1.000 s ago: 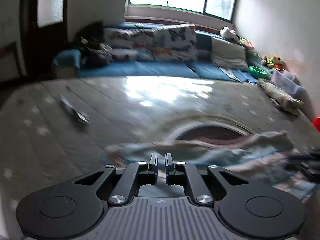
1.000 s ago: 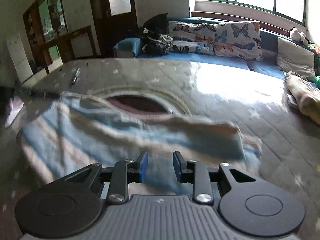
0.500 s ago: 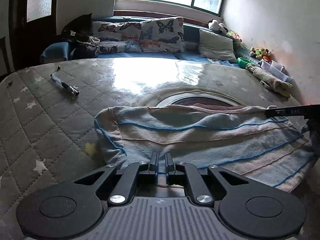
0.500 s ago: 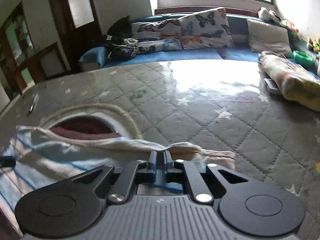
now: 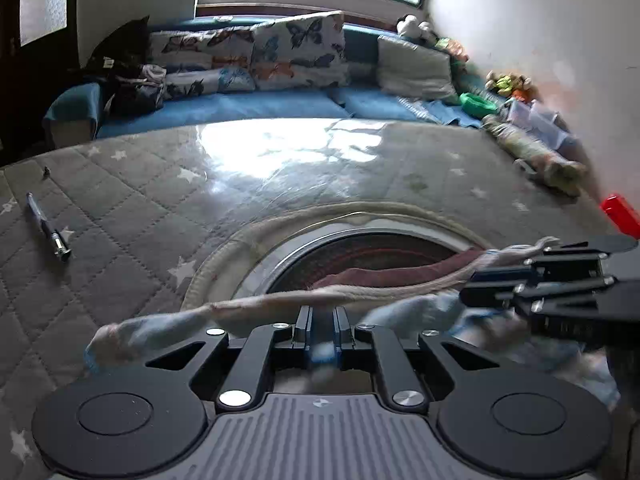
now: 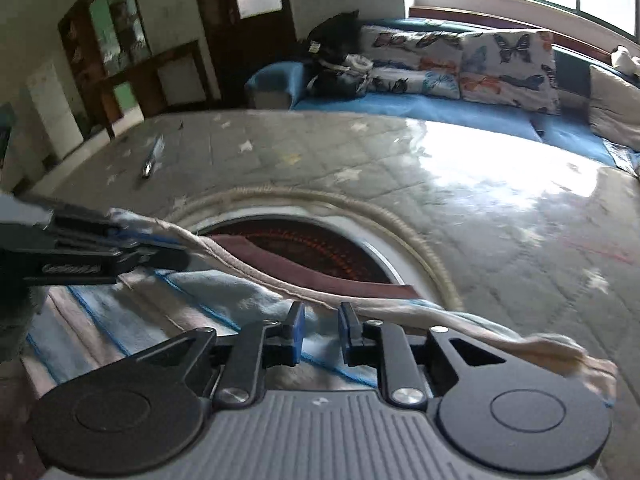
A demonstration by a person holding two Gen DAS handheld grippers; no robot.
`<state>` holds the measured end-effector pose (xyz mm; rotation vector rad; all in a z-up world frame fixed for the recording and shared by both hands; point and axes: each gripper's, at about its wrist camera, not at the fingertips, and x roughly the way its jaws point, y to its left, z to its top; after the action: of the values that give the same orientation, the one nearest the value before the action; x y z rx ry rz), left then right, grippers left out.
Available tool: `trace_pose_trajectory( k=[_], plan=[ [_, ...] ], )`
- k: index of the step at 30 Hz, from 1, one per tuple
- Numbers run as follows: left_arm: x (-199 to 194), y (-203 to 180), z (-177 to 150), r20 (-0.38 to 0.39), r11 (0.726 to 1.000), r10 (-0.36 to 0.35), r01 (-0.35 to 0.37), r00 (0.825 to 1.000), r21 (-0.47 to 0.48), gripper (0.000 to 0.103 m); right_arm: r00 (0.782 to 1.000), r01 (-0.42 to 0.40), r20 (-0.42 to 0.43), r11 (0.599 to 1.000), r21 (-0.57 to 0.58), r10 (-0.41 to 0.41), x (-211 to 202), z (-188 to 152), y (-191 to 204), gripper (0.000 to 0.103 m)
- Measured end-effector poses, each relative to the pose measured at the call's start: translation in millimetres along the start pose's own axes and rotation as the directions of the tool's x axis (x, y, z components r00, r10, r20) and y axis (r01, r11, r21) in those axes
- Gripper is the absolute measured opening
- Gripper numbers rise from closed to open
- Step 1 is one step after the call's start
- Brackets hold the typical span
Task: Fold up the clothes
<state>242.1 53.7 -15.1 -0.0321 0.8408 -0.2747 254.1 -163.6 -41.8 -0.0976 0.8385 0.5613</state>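
Daylight from the window glares off the quilted grey mat (image 5: 132, 216) we work over, with a blue couch (image 5: 240, 106) and butterfly pillows (image 5: 296, 54) behind it. Our left gripper (image 5: 320, 322) has its jaws nearly together and easing apart, pale cloth of the striped towel (image 5: 256, 306) pinched between the pads. Our right gripper (image 6: 320, 330) stands with a clear gap, jaws opening, the towel (image 6: 208, 300) lying between and beneath the pads without being pressed. The towel hangs stretched between both grippers, above a round cutout (image 5: 372, 256) showing a maroon cloth. A pen (image 5: 48, 228) lies at nine o'clock on the mat.
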Motion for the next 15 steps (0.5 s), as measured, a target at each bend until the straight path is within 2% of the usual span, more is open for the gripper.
trace_pose_trajectory(
  k=[5,7,9,15],
  plan=[
    [11,10,4,-0.019,0.997,-0.005,0.004,1.000,-0.071,0.012,1.000,0.026,0.014,1.000,-0.004,-0.026,12,11,1,0.018],
    [5,9,7,-0.009,0.997,-0.010,0.009,1.000,-0.078,0.016,1.000,0.012,0.019,1.000,-0.025,-0.011,8,9,5,0.018],
    [0,7,9,0.005,0.996,-0.031,0.031,1.000,-0.087,0.026,1.000,-0.003,0.024,0.999,-0.050,0.005,4,8,10,0.018],
    [15,-1,10,-0.031,0.999,-0.009,0.008,0.999,-0.042,0.025,0.998,-0.070,-0.009,0.985,-0.155,0.070,0,-3,42,0.018]
  ],
)
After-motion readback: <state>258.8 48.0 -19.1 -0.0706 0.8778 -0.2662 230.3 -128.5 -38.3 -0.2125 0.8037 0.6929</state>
